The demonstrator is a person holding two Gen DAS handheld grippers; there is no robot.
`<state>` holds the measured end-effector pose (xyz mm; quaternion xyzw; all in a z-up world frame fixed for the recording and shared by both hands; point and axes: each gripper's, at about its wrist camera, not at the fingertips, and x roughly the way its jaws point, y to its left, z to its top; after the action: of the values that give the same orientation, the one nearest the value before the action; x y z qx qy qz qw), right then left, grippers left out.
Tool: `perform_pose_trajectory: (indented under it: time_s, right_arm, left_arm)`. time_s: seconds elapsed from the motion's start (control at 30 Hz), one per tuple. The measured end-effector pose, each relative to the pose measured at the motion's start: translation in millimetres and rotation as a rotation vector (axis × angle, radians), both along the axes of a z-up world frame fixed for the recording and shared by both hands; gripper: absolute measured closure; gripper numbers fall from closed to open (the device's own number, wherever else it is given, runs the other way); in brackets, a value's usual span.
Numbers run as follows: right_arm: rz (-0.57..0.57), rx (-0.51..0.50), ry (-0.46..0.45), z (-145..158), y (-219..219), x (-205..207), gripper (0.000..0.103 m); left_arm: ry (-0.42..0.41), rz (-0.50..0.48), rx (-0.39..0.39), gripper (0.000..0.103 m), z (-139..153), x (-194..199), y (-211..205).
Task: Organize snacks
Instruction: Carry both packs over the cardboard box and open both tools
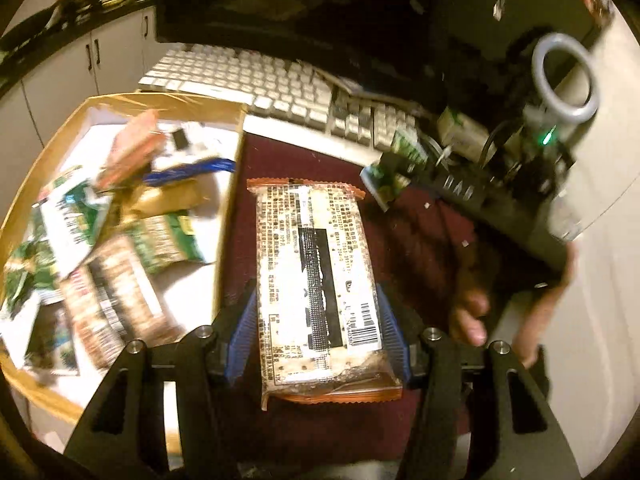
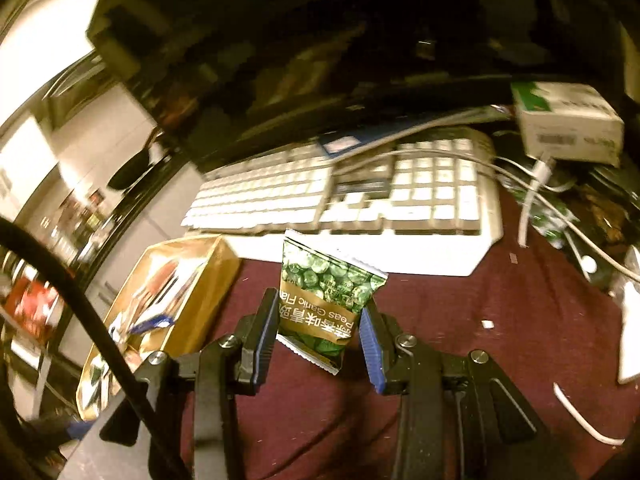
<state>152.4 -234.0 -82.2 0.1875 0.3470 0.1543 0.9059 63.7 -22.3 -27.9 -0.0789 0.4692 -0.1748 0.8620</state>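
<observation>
Snacks [image 1: 100,232] lie heaped in the gold box [image 1: 228,216] at the left of the bench [image 1: 420,248], beside the keyboard [image 1: 260,80]. Our left gripper [image 1: 316,328] clasps a brown bar [image 1: 316,280] over the maroon cloth. Our right gripper [image 2: 320,332] pinches a green pea packet [image 2: 324,292] near the box.
</observation>
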Motion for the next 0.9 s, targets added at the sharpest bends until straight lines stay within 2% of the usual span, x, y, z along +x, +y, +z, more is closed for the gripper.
perform_pose_trajectory:
  time_s: [0.17,0.23,0.33,0.47,0.57,0.73,0.9]
  right_arm:
    - [0.124,-0.027,-0.049,8.1,26.5,-8.3,0.065]
    - [0.14,-0.05,-0.051,15.3,39.4,-13.1,0.065]
    - [0.23,-0.042,-0.073,33.5,67.5,-27.0,0.065]
    - [0.373,-0.124,-0.117,53.0,124.1,-44.2,0.065]
    - [0.441,-0.188,-0.109,52.4,161.5,-43.0,0.065]
    - [0.453,-0.241,-0.061,46.0,191.8,-27.1,0.065]
    - [0.455,-0.297,-0.042,41.6,199.0,-27.3,0.065]
  left_arm:
    - [-0.038,0.069,-0.058,0.045,27.6,-15.6,51.6]
    - [-0.048,0.113,-0.059,0.045,29.6,-13.3,73.3]
    - [-0.048,0.181,-0.066,0.045,30.3,-12.5,108.3]
    - [-0.051,0.25,-0.067,0.045,29.4,-13.6,142.8]
    - [-0.048,0.277,-0.071,0.045,27.4,-10.2,158.5]
    - [-0.041,0.3,-0.086,0.045,21.4,-11.0,173.9]
    - [-0.022,0.313,-0.1,0.045,12.2,-11.6,187.2]
